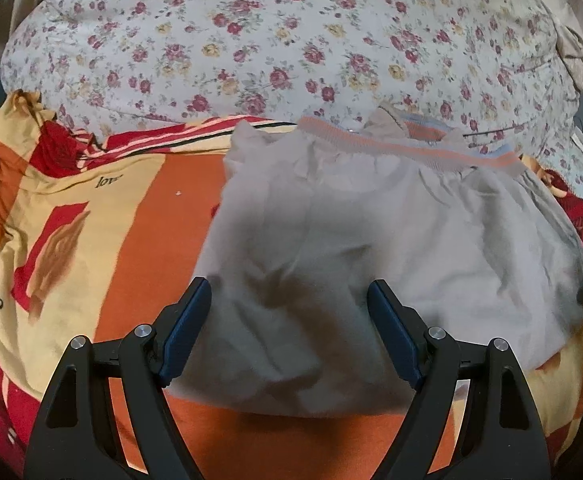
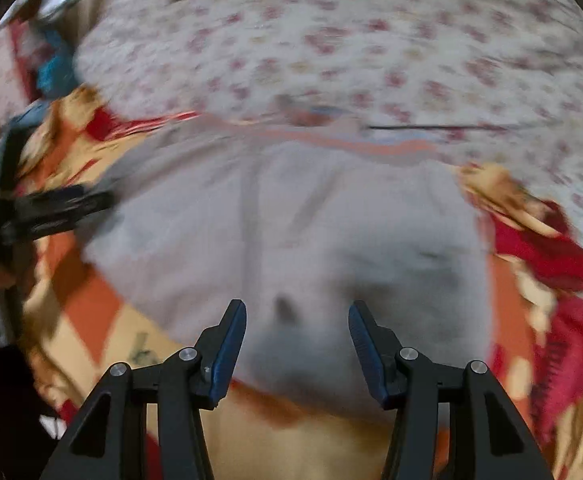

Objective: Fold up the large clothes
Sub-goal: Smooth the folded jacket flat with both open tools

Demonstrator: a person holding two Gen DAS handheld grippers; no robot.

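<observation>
starting at the left of the left wrist view, an orange, red and cream patterned bedsheet (image 1: 91,208) is seen spread beneath everything, with a floral quilt (image 1: 271,40) bunched along its far side. right of centre, the pale grey garment (image 1: 371,240) is laid flat on the bedsheet, its striped orange and blue waistband (image 1: 403,148) turned toward the quilt. the left gripper (image 1: 289,292) is held over the near part of the garment with its jaws standing wide apart and nothing clamped between them; whether the blue pads (image 1: 189,320) touch the cloth cannot be told. at the far right edge, a dark bit of the other tool is just caught. in the blurred right wrist view, the left gripper (image 2: 103,200) is seen at the left over the garment's edge, and the garment (image 2: 331,220) fills the middle. the right gripper (image 2: 297,312) is held above its near hem, jaws parted and gripping nothing.
</observation>
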